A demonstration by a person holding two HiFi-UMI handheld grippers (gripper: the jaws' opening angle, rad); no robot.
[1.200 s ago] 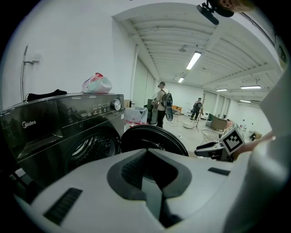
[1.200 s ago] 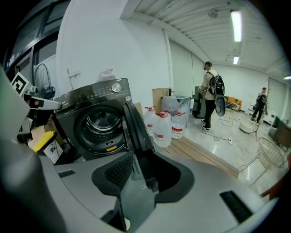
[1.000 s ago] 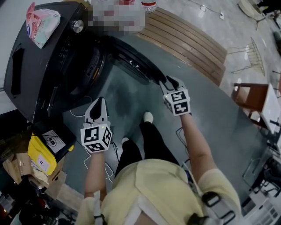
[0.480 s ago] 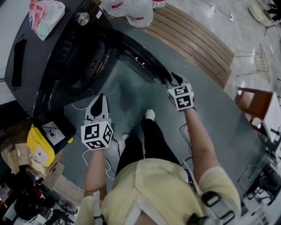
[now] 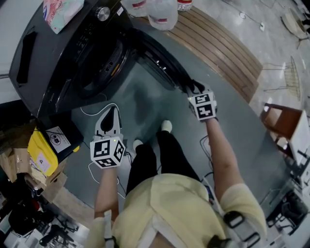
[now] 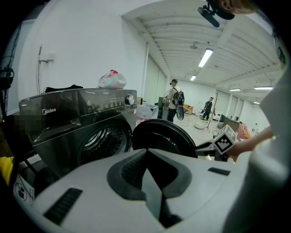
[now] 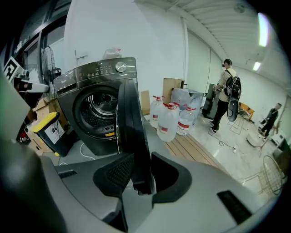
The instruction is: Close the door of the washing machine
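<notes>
The dark grey washing machine (image 5: 58, 58) stands at the upper left, its drum (image 6: 102, 143) showing through the open port. Its round door (image 5: 155, 58) is swung wide open toward the right. My right gripper (image 5: 191, 88) is at the door's free edge. In the right gripper view that edge (image 7: 132, 127) runs upright between the jaws of the right gripper (image 7: 138, 175), which have just been closing, and both pads lie against it. My left gripper (image 5: 110, 115) hangs over the floor in front of the machine, shut and empty. In the left gripper view this gripper (image 6: 148, 168) faces the door (image 6: 159, 139).
Several large water bottles (image 5: 162, 12) stand on a wooden platform (image 5: 218, 48) behind the door. A yellow bin (image 5: 41, 155) and boxes sit at the machine's left. A white cable (image 5: 97, 109) lies on the floor. A chair (image 5: 278, 121) stands at the right. People (image 7: 225, 91) stand far off.
The right gripper has stayed at the door's edge, sunk a little, and its jaws have drawn in onto it. The left gripper has drifted slightly. The door stands as wide as before.
</notes>
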